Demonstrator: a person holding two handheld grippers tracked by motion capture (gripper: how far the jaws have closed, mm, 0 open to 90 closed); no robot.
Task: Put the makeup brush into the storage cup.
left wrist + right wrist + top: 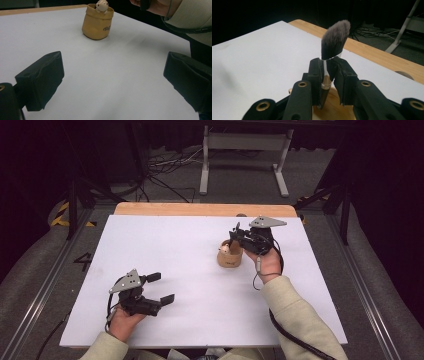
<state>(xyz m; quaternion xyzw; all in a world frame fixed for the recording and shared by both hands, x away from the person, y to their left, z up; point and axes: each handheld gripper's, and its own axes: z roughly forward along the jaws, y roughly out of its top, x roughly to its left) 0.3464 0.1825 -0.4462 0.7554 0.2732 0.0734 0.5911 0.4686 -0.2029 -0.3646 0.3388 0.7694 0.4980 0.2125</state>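
Note:
A tan pot (230, 258) shaped like a small sack stands on the white board, right of centre. A cream figure (102, 5) sits on its rim. My right gripper (235, 239) hovers just above the pot, shut on a makeup brush (335, 37). The dark, grey-tipped bristles stick up past the jaws, the silver ferrule sits between the pads, and the wooden handle points down toward the pot's (332, 108) mouth. My left gripper (161, 287) rests near the front left with its jaws wide apart and nothing between them. In its own view, the left gripper (112, 72) faces the pot (97, 23) from a distance.
The white board (165, 245) lies on a wooden table whose far edge (200, 209) shows as a strip. A metal stand (244, 142) and loose cables (165, 167) lie on the floor beyond. The person's right sleeve (300, 320) crosses the board's front right.

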